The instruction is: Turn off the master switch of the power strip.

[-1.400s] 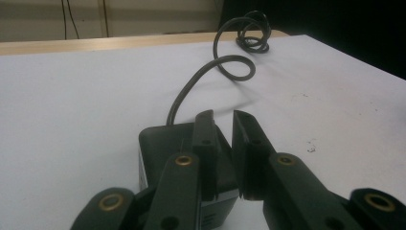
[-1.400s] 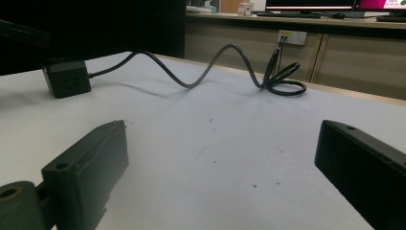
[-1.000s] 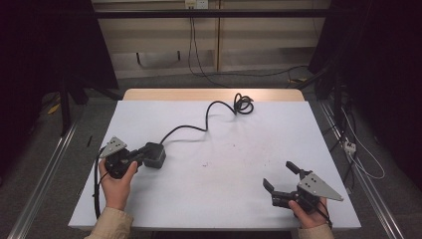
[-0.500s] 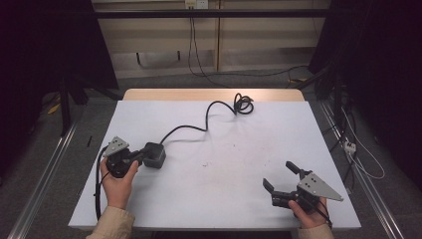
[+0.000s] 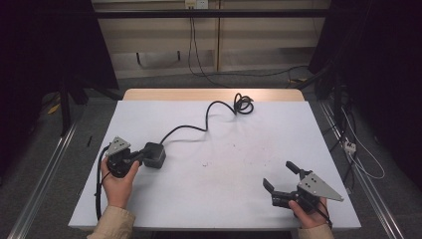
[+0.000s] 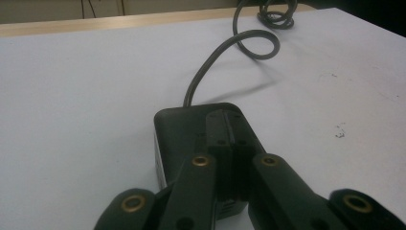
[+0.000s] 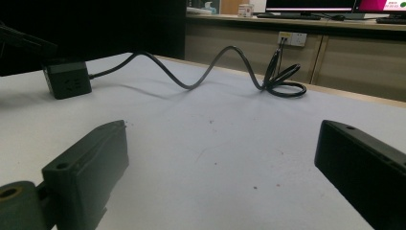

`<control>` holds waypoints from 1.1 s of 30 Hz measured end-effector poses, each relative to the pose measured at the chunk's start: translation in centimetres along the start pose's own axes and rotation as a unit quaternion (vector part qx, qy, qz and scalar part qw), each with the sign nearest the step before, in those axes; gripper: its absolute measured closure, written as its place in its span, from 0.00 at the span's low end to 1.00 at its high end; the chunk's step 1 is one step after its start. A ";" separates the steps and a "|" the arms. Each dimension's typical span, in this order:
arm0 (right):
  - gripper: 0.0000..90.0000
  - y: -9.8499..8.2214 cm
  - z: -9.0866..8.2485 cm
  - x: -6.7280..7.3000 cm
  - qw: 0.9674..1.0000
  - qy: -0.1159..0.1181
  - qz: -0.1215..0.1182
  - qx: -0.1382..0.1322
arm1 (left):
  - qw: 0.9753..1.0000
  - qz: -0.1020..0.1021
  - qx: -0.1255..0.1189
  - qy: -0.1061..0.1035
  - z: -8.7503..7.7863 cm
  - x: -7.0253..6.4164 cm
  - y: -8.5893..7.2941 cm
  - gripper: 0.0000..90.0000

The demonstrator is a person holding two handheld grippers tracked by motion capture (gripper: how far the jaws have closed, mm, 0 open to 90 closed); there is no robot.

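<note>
Seen from above, we have a white bench with a wooden far edge. At its left, the left tool rests on the surface in the left hand, its jaws together against a black power block. From the block a black cord winds toward the far edge and ends in a small coil. At the near right, the right tool lies in the right hand, jaws spread wide with nothing between them, well apart from the block.
</note>
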State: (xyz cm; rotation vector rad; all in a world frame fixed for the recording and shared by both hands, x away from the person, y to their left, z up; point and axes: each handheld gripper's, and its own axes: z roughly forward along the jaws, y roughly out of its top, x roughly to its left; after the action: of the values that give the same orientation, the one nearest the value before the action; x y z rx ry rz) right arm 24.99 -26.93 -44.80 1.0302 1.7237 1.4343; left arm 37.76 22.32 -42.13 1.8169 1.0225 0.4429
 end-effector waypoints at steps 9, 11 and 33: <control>0.04 0.0 0.0 0.0 1.000 0.001 0.000 -0.001 | 1.000 0.002 0.005 0.004 0.1 0.0 0.0 1.00; 0.04 0.0 0.0 0.0 1.000 0.000 0.000 0.000 | 1.000 0.002 0.006 0.006 0.1 0.0 -0.1 1.00; 0.04 0.0 -0.1 0.0 1.000 0.000 0.002 -0.001 | 1.000 0.007 0.010 0.012 0.4 0.0 -0.1 1.00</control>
State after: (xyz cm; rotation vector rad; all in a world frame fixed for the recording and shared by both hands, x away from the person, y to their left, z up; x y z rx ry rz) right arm 24.94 -26.97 -44.76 1.0326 1.7204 1.4380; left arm 37.96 22.14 -42.38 1.8411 1.0345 0.4653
